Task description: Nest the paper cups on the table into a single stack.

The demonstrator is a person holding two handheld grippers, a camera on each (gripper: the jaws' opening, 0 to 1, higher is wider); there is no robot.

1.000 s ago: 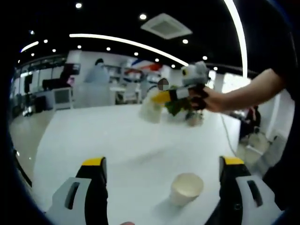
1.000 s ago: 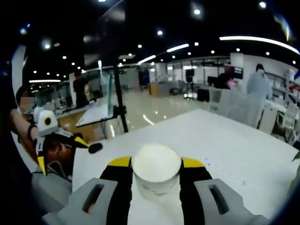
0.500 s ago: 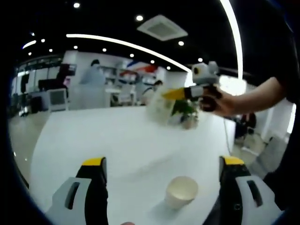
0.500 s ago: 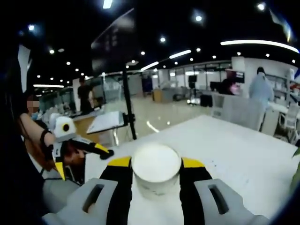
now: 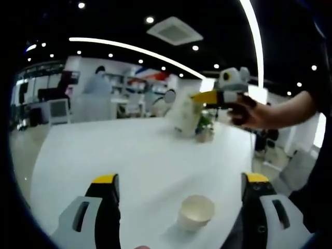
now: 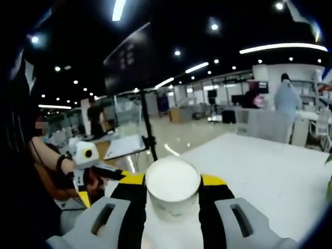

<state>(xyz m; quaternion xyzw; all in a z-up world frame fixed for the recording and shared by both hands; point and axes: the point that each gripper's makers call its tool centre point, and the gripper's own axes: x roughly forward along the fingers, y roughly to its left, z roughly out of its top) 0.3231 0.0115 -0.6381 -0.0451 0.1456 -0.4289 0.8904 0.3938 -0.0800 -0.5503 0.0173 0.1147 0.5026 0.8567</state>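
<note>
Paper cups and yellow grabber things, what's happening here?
A person is holding a gripper in each hand to stack paper cups. The right gripper is shut on one white paper cup and holds it up in the air. A second paper cup sits upright on the white table, in front of the left gripper, whose jaws are wide open. The cups are not nested yet.

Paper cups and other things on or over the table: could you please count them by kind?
Paper cups: 2, one standing on the table, one held in the right gripper above the table.
Potted plants: 1.
Total: 3.
</note>
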